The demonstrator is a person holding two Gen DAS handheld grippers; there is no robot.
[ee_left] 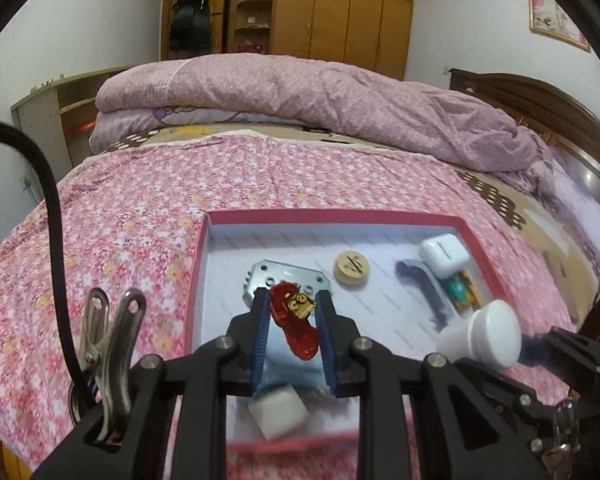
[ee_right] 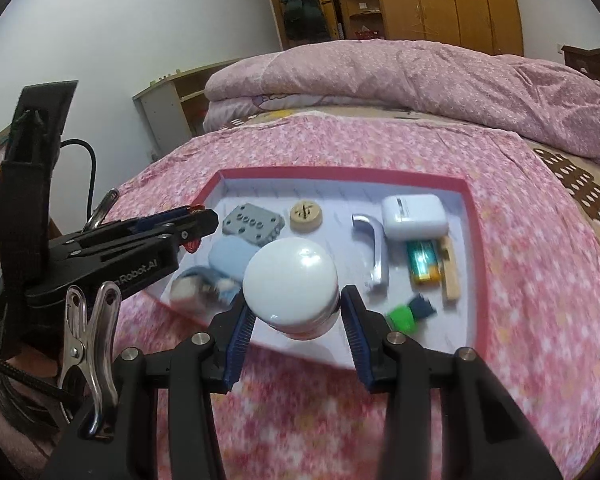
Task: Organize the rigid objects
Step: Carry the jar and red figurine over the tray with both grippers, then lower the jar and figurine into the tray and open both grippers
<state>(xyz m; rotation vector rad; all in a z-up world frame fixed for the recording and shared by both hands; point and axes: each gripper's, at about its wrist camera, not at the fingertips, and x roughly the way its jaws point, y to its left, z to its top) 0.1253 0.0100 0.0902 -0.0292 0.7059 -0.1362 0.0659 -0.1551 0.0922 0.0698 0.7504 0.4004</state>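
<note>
Red toy car (ee_left: 294,326) in left claw (ee_left: 292,322), green clip (ee_right: 402,317) right-view only

The right gripper (ee_right: 296,316) clamps a white jar (ee_right: 291,286) between its blue pads (ee_right: 239,334), above the near edge of a red-rimmed tray (ee_right: 475,248) on the pink floral bedspread (ee_right: 540,300). From the left, the left gripper (ee_right: 198,220) reaches over the tray. Inside lie a grey metal plate (ee_right: 252,222), a wooden disc (ee_right: 306,216), a silver handle (ee_right: 374,248) and a white case (ee_right: 414,216) at the far right.

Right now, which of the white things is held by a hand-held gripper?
The round white jar, between the right hand-held gripper fingers. The white charger lies in the red tray.
</note>
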